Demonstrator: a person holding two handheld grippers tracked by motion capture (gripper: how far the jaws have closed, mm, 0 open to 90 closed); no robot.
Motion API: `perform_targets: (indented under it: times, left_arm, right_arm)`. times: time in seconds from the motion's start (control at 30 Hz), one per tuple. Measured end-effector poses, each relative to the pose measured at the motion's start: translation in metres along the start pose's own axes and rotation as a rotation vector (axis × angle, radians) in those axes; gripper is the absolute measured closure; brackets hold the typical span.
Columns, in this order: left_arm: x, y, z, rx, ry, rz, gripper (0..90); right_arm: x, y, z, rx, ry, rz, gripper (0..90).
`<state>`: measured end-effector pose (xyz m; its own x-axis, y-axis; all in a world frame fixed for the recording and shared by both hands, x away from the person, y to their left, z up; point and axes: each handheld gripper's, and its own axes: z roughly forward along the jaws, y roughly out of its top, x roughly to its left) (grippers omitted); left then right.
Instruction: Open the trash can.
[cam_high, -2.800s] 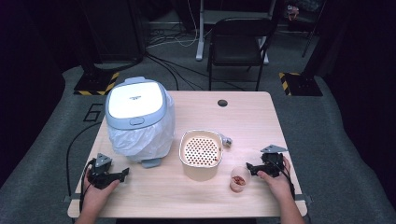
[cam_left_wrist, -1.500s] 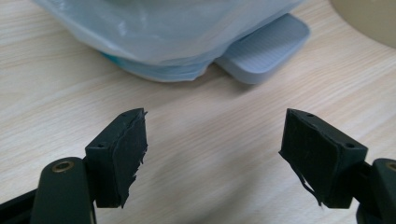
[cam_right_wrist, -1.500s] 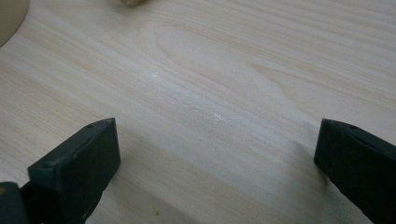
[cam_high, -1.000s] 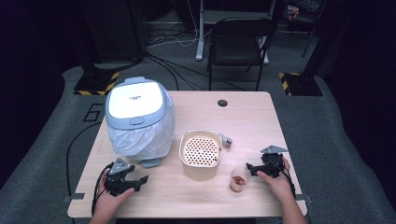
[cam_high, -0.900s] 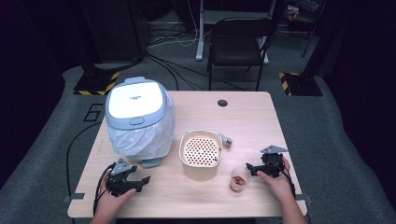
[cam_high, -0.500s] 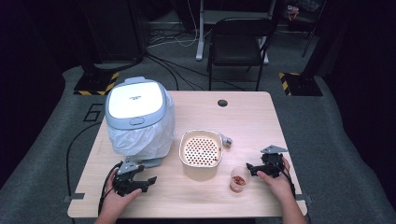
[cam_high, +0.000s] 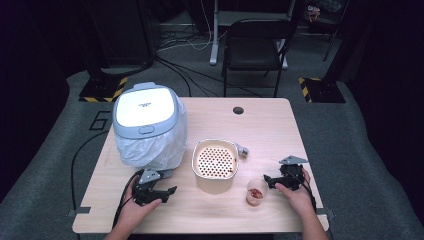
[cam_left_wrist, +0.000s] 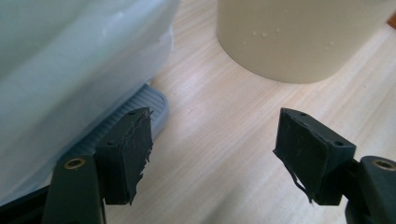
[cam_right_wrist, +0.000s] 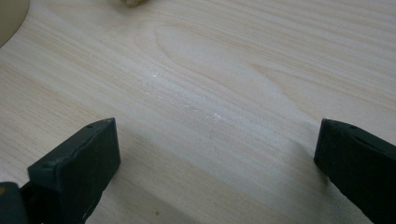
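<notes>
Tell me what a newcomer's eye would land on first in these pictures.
First comes the big white bin with a plastic liner on the table's left half, brightest thing against the dark room. Next, the cream perforated basket at the middle, with a small cup of reddish bits just to its right. Last, the left gripper, jaws apart on nothing, near the bin's grey pedal, and the right gripper open beside the cup.

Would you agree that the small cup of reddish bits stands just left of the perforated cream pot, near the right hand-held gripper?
Not quite: in the high view the small cup stands just right of the perforated cream pot, and it is indeed near the right hand-held gripper.
</notes>
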<state>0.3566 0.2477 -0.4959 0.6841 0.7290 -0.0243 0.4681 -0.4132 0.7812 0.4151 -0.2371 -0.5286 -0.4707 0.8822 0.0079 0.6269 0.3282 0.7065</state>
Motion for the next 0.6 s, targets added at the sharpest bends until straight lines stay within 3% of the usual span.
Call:
perform_targets:
  times: [0.03, 0.07, 0.1, 0.13, 0.17, 0.2, 0.23, 0.27, 0.33, 0.4, 0.43, 0.5, 0.6]
  left_arm:
    - [-0.003, -0.001, 0.002, -0.013, 0.002, -0.063, 27.1]
    - [0.001, 0.001, 0.001, -0.005, 0.012, -0.011, 27.1]
    - [0.0, 0.001, 0.002, -0.011, 0.012, -0.052, 27.1]
    - [0.003, 0.001, 0.002, -0.007, 0.018, -0.016, 27.1]
    - [0.004, 0.001, 0.003, 0.0, 0.016, -0.026, 27.1]
    - [0.005, 0.001, 0.003, 0.007, 0.022, -0.005, 27.1]
    - [0.004, 0.0, 0.005, 0.008, 0.024, -0.025, 27.1]
    - [0.007, 0.0, 0.004, 0.024, 0.031, 0.016, 27.1]
    - [0.005, -0.004, 0.007, 0.015, 0.036, -0.003, 26.6]
    - [0.005, -0.005, 0.008, 0.002, 0.043, 0.003, 26.1]
    - [0.003, -0.006, 0.009, 0.0, 0.039, -0.016, 25.6]
    - [0.003, -0.006, 0.009, 0.006, 0.039, 0.015, 23.3]
    - [-0.004, -0.01, 0.014, 0.006, 0.071, 0.074, 18.6]
  right_arm:
    - [0.0, 0.0, 0.0, 0.0, 0.0, 0.0, 0.0]
    - [0.0, 0.0, 0.0, 0.0, 0.0, 0.0, 0.0]
    - [0.0, 0.0, 0.0, 0.0, 0.0, 0.0, 0.0]
    - [0.0, 0.0, 0.0, 0.0, 0.0, 0.0, 0.0]
    - [0.0, 0.0, 0.0, 0.0, 0.0, 0.0, 0.0]
    - [0.0, 0.0, 0.0, 0.0, 0.0, 0.001, 0.0]
    - [0.0, 0.0, 0.0, 0.0, 0.0, 0.001, 0.0]
    - [0.0, 0.0, 0.0, -0.006, -0.001, -0.005, 0.0]
    - [0.0, 0.0, 0.0, -0.004, 0.0, -0.003, 0.0]
    - [0.0, 0.0, 0.0, -0.005, 0.0, -0.004, 0.0]
    - [0.0, 0.0, 0.0, -0.004, 0.0, -0.003, 0.0]
    - [0.0, 0.0, 0.0, -0.005, 0.0, -0.003, 0.0]
    - [0.0, 0.0, 0.0, -0.005, 0.0, -0.004, 0.0]
